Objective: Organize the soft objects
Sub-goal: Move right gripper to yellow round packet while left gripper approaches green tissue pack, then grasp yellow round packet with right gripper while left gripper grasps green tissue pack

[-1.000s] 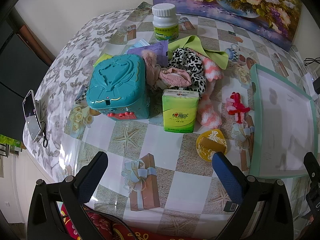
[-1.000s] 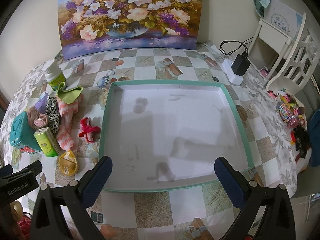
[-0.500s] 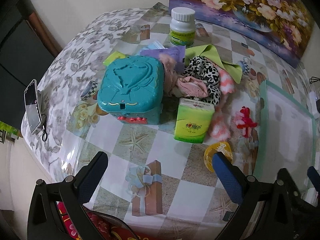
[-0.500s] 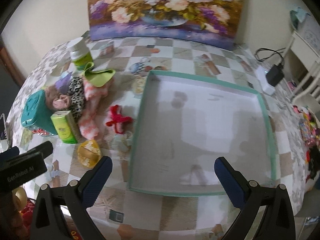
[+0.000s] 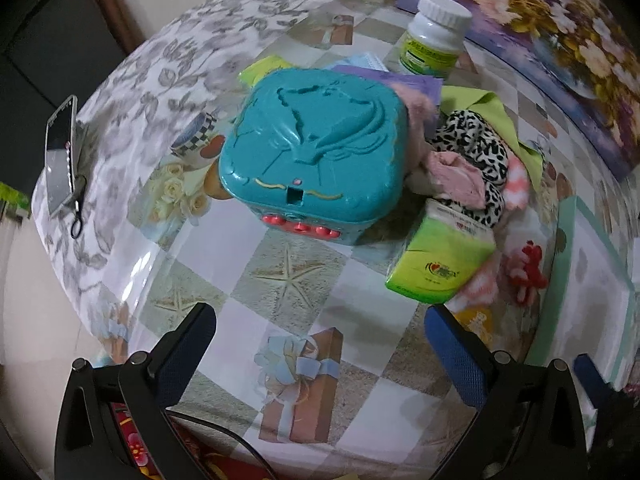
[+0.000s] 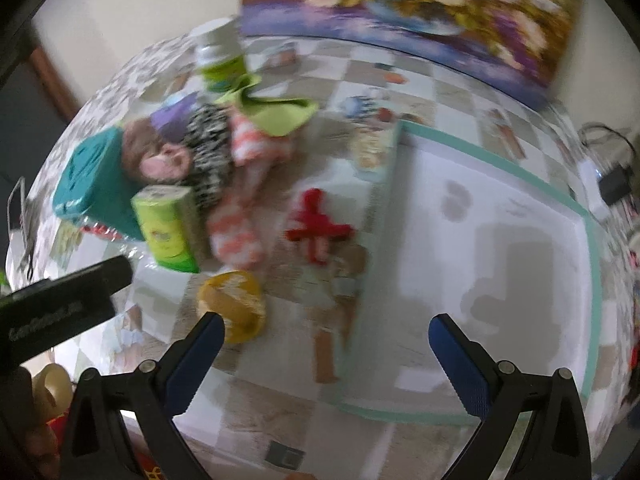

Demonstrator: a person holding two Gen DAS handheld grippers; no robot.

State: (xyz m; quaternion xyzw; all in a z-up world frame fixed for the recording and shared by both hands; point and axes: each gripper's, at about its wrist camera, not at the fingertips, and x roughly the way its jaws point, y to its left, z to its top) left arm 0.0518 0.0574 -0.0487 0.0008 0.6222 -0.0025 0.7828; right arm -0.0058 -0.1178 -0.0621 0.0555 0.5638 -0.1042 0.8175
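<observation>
A heap of soft things lies mid-table: a leopard-print cloth [image 5: 476, 140], a pink cloth [image 5: 456, 178], a green cloth [image 5: 492, 108], a pink-and-white fuzzy sock [image 6: 240, 220] and a red knitted piece [image 6: 318, 230]. The white tray with a teal rim [image 6: 592, 240] lies to their right with nothing in it. My left gripper [image 5: 320, 354] hangs open above the near table edge, in front of the teal box [image 5: 316, 152]. Open too, my right gripper [image 6: 324, 354] hovers over the tray's near left corner, beside a yellow disc [image 6: 232, 304].
A green tissue pack [image 5: 440, 264] leans by the teal box. A white bottle [image 5: 434, 36] stands at the back before a flower painting [image 6: 400, 12]. A phone [image 5: 60, 160] lies at the table's left edge. A charger and cable [image 6: 612, 184] sit far right.
Both views have swung left: the teal box now fills the left view's centre, and the soft heap has come closer in the right view. Both grippers stay open.
</observation>
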